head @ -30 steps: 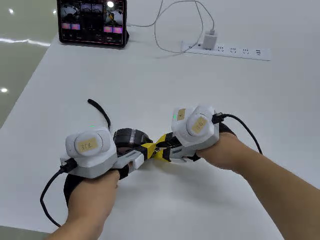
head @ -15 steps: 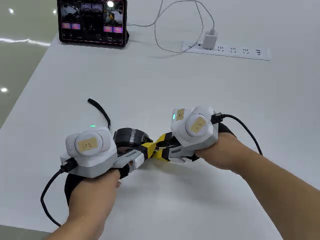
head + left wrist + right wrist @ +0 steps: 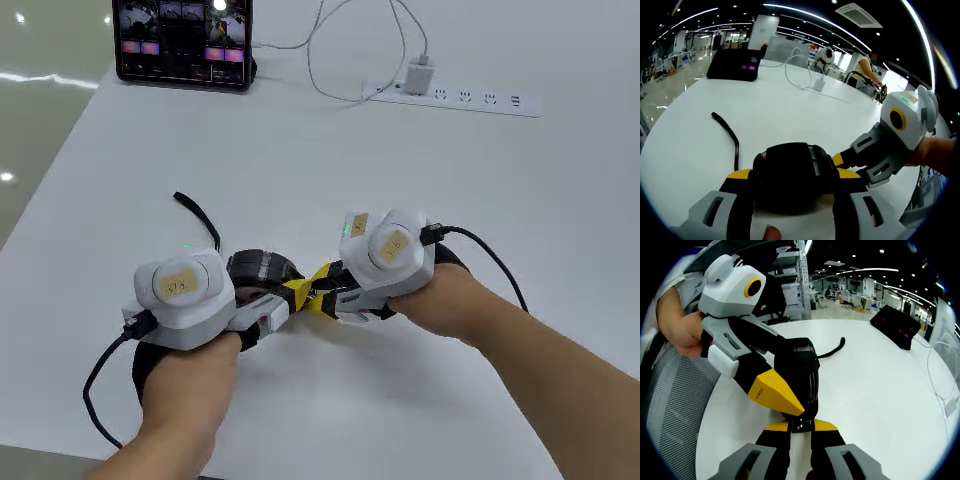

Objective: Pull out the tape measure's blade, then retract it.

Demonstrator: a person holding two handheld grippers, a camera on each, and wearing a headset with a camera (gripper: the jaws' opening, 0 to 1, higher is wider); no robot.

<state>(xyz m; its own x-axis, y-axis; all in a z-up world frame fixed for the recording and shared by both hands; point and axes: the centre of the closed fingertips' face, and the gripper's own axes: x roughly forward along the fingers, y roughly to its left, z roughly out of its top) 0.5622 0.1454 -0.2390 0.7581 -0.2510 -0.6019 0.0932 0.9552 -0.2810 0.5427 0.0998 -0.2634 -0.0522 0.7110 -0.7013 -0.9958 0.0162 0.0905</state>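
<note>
Although the last second is checked against, hardly any change is found. Both grippers are kept in the same close pairing low over the tabletop point(image 3: 400, 170). The slight upward slide of the tablet point(image 3: 182, 40) and power strip point(image 3: 460, 98) in the head view is put down to the headset moving, not the things. No stretch of blade is seen between the grippers, then or now.

The tape measure point(image 3: 262, 270), a round black case, is held at tabletop level and appears to rest on it. It is clamped across its sides by the left hand-held gripper point(image 3: 794, 176), whose jaws are closed to the case's width with a yellow tip pressed on each flank. The black wrist strap point(image 3: 200, 215) is left trailing over the tabletop behind the case.

The right hand-held gripper point(image 3: 801, 426) is set nose to nose against the case's mouth. Its jaws are drawn nearly together on a small dark piece there, taken to be the blade tip point(image 3: 802, 429). That contact is partly hidden by a yellow tip of the left one crossing in front.

Both grasps are judged settled and the pull not yet begun, so the task is placed near its start. A steady draw of the right one away from the anchored case is likely called for next. A slip of the blade tip out of the pinch is the main risk.
</note>
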